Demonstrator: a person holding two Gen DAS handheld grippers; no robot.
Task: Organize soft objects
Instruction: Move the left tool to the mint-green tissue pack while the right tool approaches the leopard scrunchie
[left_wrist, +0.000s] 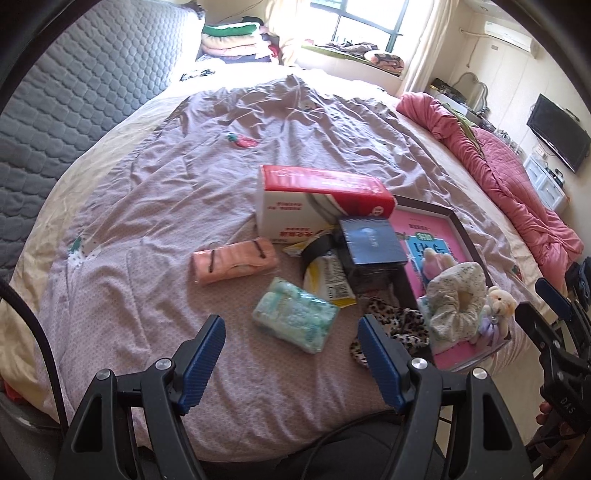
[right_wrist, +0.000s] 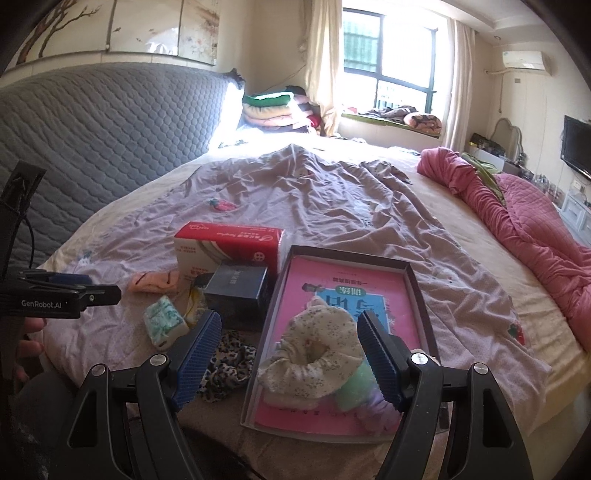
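while above bed (left_wrist: 184, 192): both fingers (left_wrist: 203, 365) apart

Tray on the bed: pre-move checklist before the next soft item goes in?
1. Left hand-held gripper open, nothing between the pads: ok.
2. Right hand-held gripper open, nothing gripped: ok.
3. Tray upright, open side up: ok.
4. Free room in tray: ok at the far end; the floral scrunchie and other soft pieces crowd the near end.
5. Green tissue pack lies apart from the clutter, clear to grasp: ok.
6. Leopard scrunchie lies outside the tray, beside its left wall: not ok.
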